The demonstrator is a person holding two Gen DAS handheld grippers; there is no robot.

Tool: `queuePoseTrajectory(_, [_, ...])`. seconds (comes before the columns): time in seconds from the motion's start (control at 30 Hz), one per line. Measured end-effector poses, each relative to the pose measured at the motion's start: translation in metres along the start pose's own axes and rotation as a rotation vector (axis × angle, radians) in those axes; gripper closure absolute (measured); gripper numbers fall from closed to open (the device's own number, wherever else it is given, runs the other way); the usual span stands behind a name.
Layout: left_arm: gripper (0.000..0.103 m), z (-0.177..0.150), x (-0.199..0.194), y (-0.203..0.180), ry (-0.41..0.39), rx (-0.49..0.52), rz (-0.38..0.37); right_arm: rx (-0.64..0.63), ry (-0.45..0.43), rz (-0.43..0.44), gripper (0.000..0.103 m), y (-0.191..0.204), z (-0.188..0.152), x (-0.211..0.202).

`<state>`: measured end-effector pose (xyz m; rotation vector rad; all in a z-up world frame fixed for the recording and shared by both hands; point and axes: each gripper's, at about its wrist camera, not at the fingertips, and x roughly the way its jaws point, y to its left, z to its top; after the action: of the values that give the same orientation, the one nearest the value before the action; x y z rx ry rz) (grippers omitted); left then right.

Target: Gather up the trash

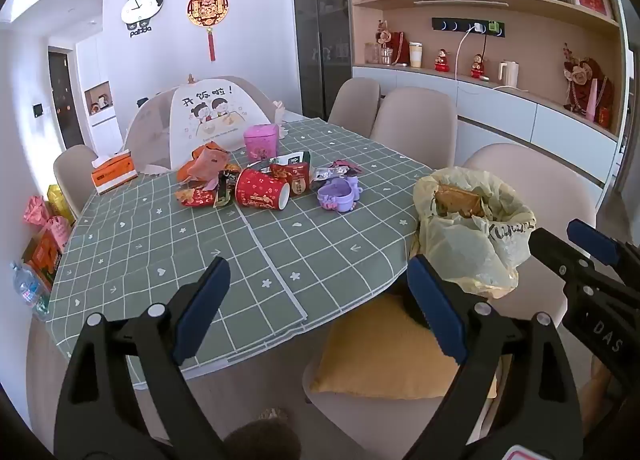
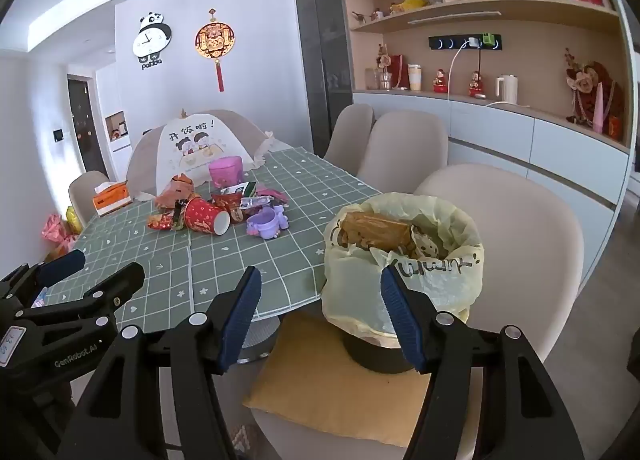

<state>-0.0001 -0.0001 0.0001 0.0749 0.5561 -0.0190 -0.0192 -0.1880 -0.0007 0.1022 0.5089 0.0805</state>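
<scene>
Both held just off the near edge of the surface (image 1: 120, 228), tilted down toward it.

Left gripper (image 1: 316, 300): spread wide, nothing between the blue pads, hanging over the near edge of the green checked cloth. Right gripper (image 2: 320, 312): likewise wide open and empty, its right finger in front of the trash bin (image 2: 404, 260), its left finger over the cloth's edge.

Trash: a pile of wrappers (image 1: 208, 176) mid-surface, well apart from both grippers, with a red paper cup (image 1: 262, 190) on its side, mouth toward the right, and a purple dish (image 1: 338, 194) just right of it. Behind the pile a pink tub (image 1: 261, 140), then a folding food cover (image 1: 200, 120); an orange tissue box (image 1: 114, 174) off to the left.

Seen only from the left wrist: bags and a water bottle (image 1: 26, 288) down beside the surface's left side, plus the right gripper coming in at the right edge.

Seen better from the right wrist: the bin standing on a yellow cushion (image 2: 340, 392) on a chair, lined with a pale yellow bag, a brown packet (image 2: 376, 232) lying in its mouth; the surface's pedestal base; the left gripper coming in at the left edge.
</scene>
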Motion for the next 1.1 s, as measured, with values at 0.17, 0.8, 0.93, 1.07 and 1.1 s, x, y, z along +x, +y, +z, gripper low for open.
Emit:
queuePoseTrajectory(0.17, [0.017,0.000,0.000,0.000,0.001,0.000,-0.002,-0.001,0.003,-0.001,0.044,0.000,0.000,0.000])
queuePoseTrajectory(0.8, [0.017,0.002,0.000,0.001,0.006,0.009,-0.049,0.007,0.002,-0.022,0.044,-0.002,-0.002,-0.007])
queuePoseTrajectory(0.93, [0.017,0.005,0.002,0.003,0.003,0.011,-0.068,0.014,0.003,-0.035,0.044,0.000,-0.002,-0.007])
queuePoseTrajectory(1.07, [0.017,0.007,0.005,0.007,-0.004,0.022,-0.086,0.029,0.003,-0.047,0.044,0.004,-0.001,-0.003])
queuePoseTrajectory(1.1, [0.017,0.008,0.007,0.009,-0.006,0.025,-0.091,0.030,0.003,-0.051,0.044,0.005,-0.001,-0.003])
